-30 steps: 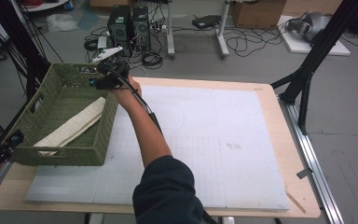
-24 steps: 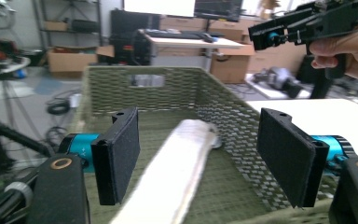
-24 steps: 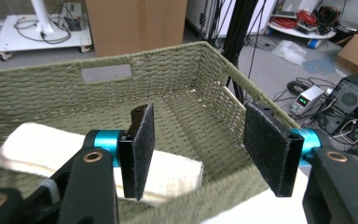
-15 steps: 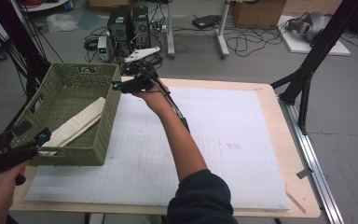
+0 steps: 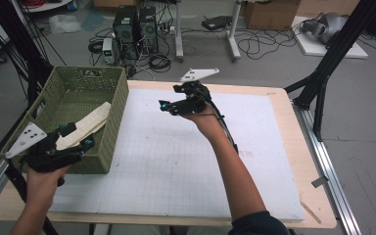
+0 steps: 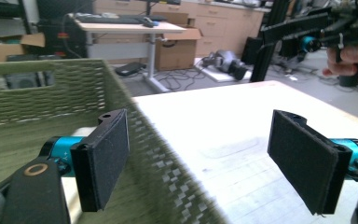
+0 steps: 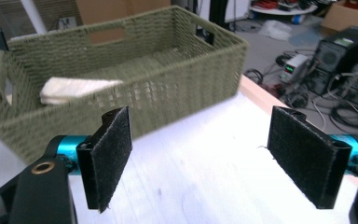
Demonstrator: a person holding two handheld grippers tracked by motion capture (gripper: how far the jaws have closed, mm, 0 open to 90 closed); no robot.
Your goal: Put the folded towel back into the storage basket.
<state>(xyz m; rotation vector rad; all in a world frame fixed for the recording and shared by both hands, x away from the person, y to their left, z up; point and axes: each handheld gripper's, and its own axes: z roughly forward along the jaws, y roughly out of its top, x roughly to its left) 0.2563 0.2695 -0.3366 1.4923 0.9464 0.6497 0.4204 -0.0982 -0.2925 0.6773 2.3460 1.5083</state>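
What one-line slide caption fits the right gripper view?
Open right gripper faces a green basket holding a folded cloth, above the white mat.

One green woven wicker basket (image 5: 108, 132), one folded cream cloth (image 5: 90, 122) inside it, two black claws, one white gridded mat (image 5: 176, 161) on one wooden surface (image 5: 309, 171).

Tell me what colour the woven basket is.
Olive green basket, clearest in the right gripper view.

**A lab workspace**

Desktop computer towers (image 5: 136, 24) are standing on a grey floor amid tangled cables (image 5: 254, 44). Cardboard boxes (image 5: 269, 12) are sitting under desks (image 6: 121, 25), and black frame struts (image 5: 328, 68) are bracing the white-topped table (image 5: 274, 161).
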